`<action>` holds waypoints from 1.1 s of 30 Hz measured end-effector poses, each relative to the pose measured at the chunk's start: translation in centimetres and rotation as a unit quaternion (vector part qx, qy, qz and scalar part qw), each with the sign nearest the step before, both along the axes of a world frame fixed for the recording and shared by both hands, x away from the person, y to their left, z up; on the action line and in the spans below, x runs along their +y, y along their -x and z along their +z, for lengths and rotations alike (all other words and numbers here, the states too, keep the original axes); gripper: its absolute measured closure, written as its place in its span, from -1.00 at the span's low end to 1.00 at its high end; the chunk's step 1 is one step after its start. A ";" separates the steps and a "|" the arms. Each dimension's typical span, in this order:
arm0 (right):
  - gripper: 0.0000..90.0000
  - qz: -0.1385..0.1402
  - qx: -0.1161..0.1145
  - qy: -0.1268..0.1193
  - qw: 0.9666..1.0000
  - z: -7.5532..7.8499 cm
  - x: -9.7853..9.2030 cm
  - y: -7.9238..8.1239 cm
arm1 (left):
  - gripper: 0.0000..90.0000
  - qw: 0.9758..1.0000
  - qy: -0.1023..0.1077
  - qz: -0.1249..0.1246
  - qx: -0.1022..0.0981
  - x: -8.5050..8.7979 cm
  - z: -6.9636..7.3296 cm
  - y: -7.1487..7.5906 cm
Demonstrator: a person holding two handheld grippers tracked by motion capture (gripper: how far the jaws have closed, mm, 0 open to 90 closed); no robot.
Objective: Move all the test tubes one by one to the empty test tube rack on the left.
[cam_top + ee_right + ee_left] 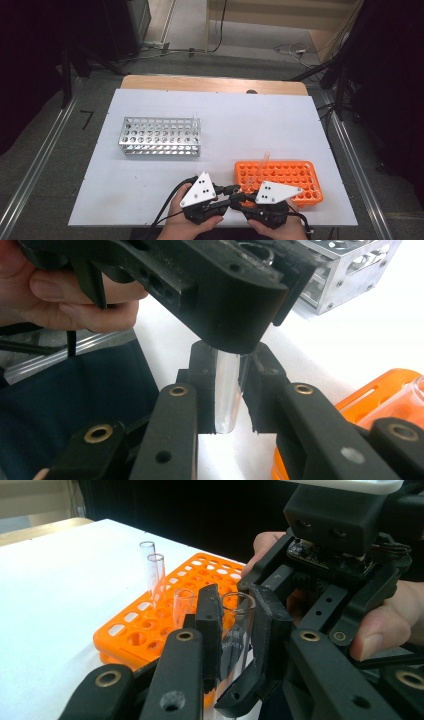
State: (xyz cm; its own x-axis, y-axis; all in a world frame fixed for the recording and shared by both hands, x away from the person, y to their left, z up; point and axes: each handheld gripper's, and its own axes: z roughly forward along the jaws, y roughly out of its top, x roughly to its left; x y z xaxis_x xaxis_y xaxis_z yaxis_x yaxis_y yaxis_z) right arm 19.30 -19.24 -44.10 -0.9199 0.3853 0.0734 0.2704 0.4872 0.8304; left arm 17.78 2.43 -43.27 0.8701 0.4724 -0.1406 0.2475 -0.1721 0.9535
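Tube (227, 390) top hidden behind left hand-held gripper (235, 335)

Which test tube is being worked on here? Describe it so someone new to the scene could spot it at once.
Start at the orange rack near the front right of the white table. Just off its left end, both claws, left and right, meet and pinch one clear tube. Unlike the other tubes, which stand in the orange rack, this one is held in the air between the claws.
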 end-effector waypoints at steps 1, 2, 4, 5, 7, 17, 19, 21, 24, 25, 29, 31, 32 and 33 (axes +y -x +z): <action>0.64 0.000 0.001 0.000 1.000 0.0 0.0 0.0 | 0.68 1.000 0.000 0.000 0.000 0.0 0.0 0.0; 0.63 0.000 0.001 -0.002 1.000 0.0 0.0 -0.1 | 0.68 1.000 0.001 0.001 0.001 0.0 0.0 -0.1; 0.63 -0.002 0.001 -0.004 1.000 0.0 -0.1 -0.1 | 0.69 1.000 0.004 0.001 0.002 0.0 0.1 -0.1; 0.62 -0.002 0.000 -0.007 1.000 0.0 -0.2 -0.1 | 0.69 1.000 0.006 0.003 0.002 0.1 0.1 -0.2; 0.55 -0.007 -0.003 -0.009 1.000 0.0 -0.4 -0.1 | 0.69 1.000 0.008 0.005 0.004 0.2 0.2 -0.3; -0.08 -0.019 -0.016 -0.028 0.999 0.7 -1.9 -0.2 | 0.69 0.999 0.013 0.031 0.006 1.5 0.6 -1.2; -0.20 -0.023 -0.017 -0.035 0.999 0.9 -2.2 -0.3 | 0.69 0.999 0.012 0.036 0.007 1.9 0.6 -1.5; -0.31 -0.028 -0.017 -0.040 0.999 1.0 -2.5 -0.4 | 0.69 0.999 0.016 0.042 0.008 2.3 0.7 -1.8; -0.51 -0.039 -0.017 -0.042 0.998 1.2 -3.0 -0.6 | 0.69 0.999 0.018 0.050 0.008 2.9 0.9 -2.1; -0.55 -0.045 -0.019 -0.043 0.998 1.2 -3.1 -0.7 | 0.69 0.998 0.022 0.052 0.009 3.2 0.9 -2.2; -0.66 -0.060 -0.026 -0.049 0.997 1.6 -3.9 -0.8 | 0.69 0.998 0.023 0.064 0.009 4.0 1.1 -2.8; -0.70 -0.066 -0.027 -0.054 0.996 1.7 -4.3 -0.9 | 0.69 0.997 0.021 0.071 0.005 4.4 1.3 -3.1; -0.72 -0.070 -0.027 -0.054 0.996 1.7 -4.5 -0.9 | 0.69 0.997 0.020 0.074 0.004 4.6 1.4 -3.2; -0.74 -0.074 -0.028 -0.055 0.995 1.7 -4.8 -1.0 | 0.69 0.997 0.020 0.078 0.003 4.8 1.5 -3.3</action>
State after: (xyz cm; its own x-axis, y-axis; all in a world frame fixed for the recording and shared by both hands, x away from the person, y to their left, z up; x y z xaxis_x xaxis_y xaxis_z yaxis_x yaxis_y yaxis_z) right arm 20.28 -24.03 -42.35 -0.8576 0.5090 0.0735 0.2844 0.3504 0.8924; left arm 21.11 7.24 -41.78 0.7862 0.5952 -0.1660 0.2730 -0.0936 0.9574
